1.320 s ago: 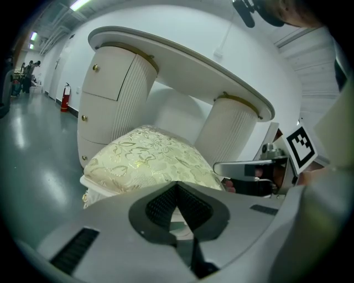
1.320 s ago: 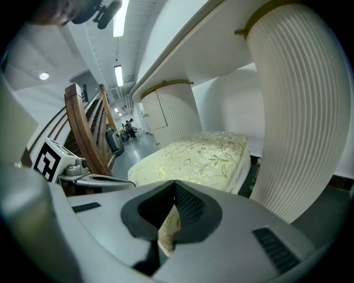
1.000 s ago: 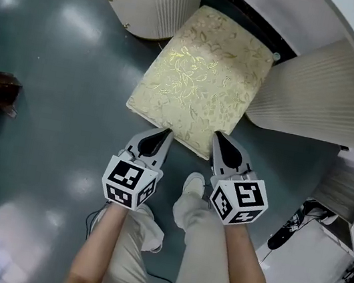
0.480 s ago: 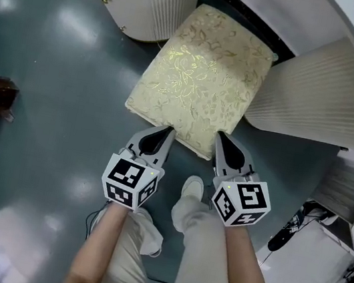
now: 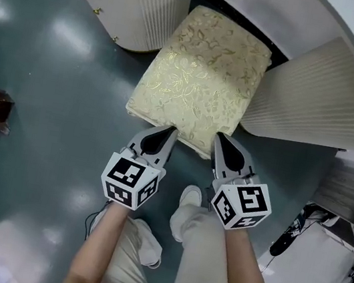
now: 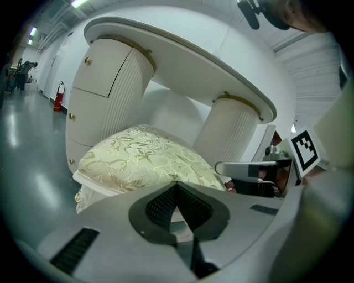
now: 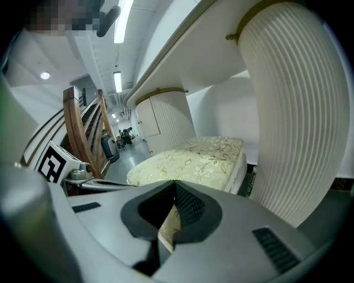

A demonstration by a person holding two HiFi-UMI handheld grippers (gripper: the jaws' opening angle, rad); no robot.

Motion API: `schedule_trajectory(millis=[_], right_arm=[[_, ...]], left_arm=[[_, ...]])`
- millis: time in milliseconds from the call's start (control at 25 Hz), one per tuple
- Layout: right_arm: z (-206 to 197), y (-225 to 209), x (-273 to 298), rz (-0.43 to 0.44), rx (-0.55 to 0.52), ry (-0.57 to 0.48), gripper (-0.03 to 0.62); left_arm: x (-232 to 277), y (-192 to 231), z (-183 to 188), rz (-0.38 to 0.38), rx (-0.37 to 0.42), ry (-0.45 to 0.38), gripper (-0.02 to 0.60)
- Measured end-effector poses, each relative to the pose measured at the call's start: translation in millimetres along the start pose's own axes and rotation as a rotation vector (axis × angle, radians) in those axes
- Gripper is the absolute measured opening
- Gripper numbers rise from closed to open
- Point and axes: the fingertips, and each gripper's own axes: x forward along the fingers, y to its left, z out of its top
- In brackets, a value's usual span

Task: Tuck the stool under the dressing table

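Left claw (image 5: 171,130), right claw (image 5: 218,137) each pinching stool (image 5: 202,74) near edge; stool between dressing table (image 5: 321,95) pedestals.

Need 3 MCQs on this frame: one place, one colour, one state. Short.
1. Where are the left gripper and right gripper?
A. at the stool's near edge
B. on the tabletop
C. resting on the floor

2. Stool colour?
A. red
B. cream with gold flowers
C. black

3. How far is the stool into the table?
A. fully under
B. not at all
C. partly, near end out

Answers: A, both jaws sit at its near edge; B, pale floral fabric; C, its far end lies between the ribbed pedestals.
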Motion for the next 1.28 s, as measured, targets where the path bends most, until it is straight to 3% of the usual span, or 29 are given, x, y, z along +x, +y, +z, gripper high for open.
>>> schedule_trajectory(millis=[280, 640, 840, 1280], right_arm=[[7, 0, -11, 0.052, -0.024, -0.044, 0.009], [6, 9, -9, 0.084, -0.081, -0.118, 0.009], [2, 28, -14, 0.115, -0.219, -0.125, 0.009], [2, 29, -14, 0.147, -0.249, -0.178, 0.009]], left_arm=[[-1, -8, 3, 0.039, 0.011, -0.021, 0.008], [0, -4, 2, 0.025, 0.074, -0.113, 0.009], [0, -4, 0, 0.023, 0.097, -0.112, 0.009], [-1, -5, 0, 0.024, 0.128, -0.118, 0.009]])
